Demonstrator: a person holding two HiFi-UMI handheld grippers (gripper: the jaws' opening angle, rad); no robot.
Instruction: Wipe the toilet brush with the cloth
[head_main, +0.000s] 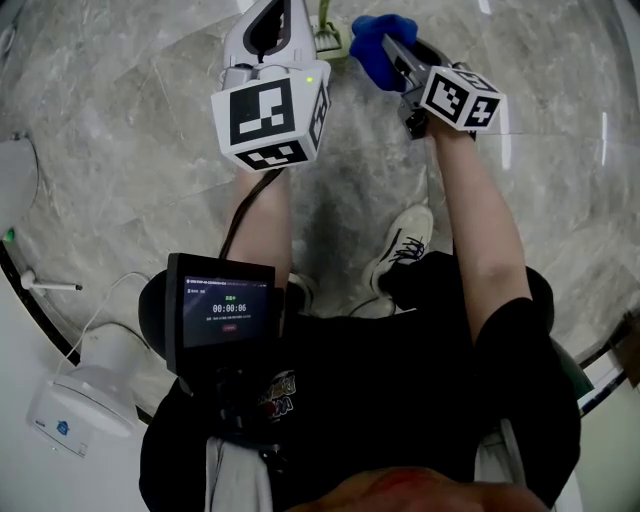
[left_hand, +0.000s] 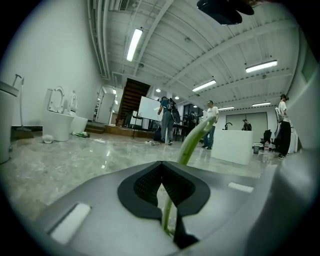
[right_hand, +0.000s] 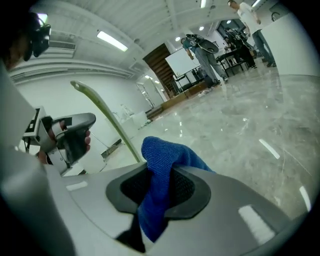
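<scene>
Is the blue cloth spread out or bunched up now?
Bunched up. The blue fabric cloth is pinched into a thick fold between the jaws of the right gripper, with a rounded lump sticking out above them.

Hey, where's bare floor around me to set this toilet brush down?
Widest bare marble floor: between the white fixture at left and the left gripper. Another bare stretch lies right of the right gripper, toward the picture's right edge. Crowded: around the shoes and by the white unit with its cable.
</scene>
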